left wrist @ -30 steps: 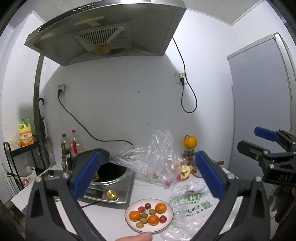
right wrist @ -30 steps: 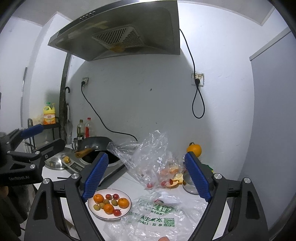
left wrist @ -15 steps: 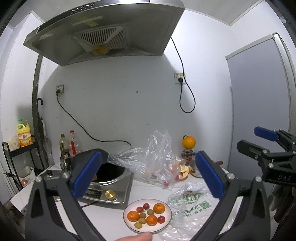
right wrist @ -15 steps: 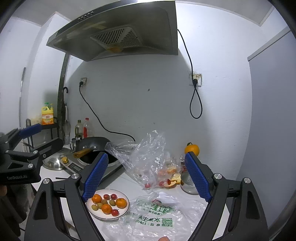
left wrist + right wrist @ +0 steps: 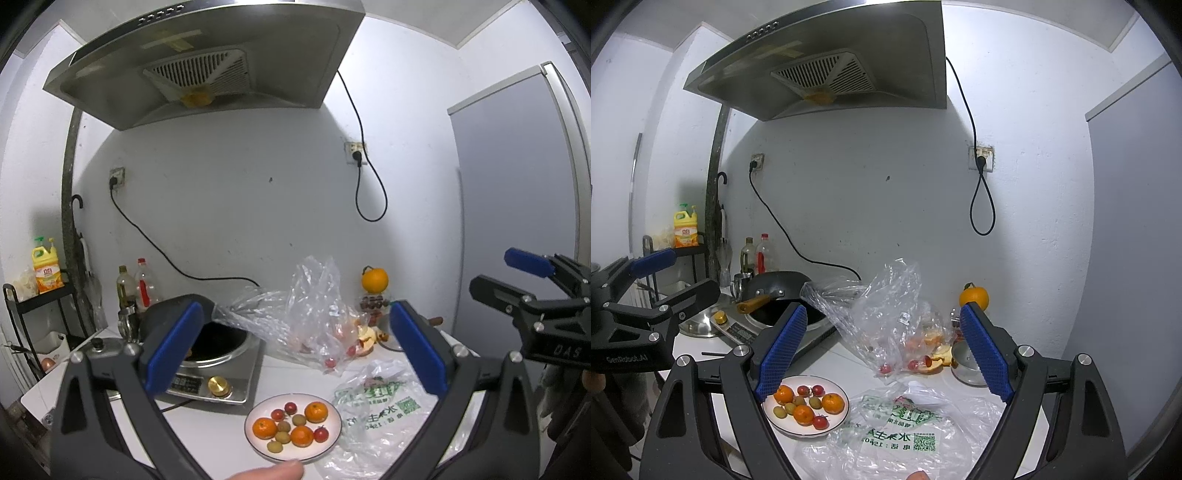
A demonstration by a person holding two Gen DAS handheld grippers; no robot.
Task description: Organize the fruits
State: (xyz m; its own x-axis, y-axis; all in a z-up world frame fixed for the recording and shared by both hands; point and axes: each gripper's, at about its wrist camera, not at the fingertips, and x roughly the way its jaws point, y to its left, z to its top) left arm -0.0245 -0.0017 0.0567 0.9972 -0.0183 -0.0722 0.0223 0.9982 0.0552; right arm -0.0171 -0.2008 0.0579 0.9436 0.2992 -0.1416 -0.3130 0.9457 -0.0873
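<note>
Both views are drifting slightly; the left gripper (image 5: 295, 350) and right gripper (image 5: 882, 350) are hanging wide open, empty, above the round white plate (image 5: 334, 441) of mixed small fruits (image 5: 804, 403) on the worktop (image 5: 846, 365).

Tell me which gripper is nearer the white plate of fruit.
Left, though only slightly. The left gripper hovers open almost straight above the white plate of fruit. The right gripper is also open but offset right, over the green-printed plastic bag.
</note>
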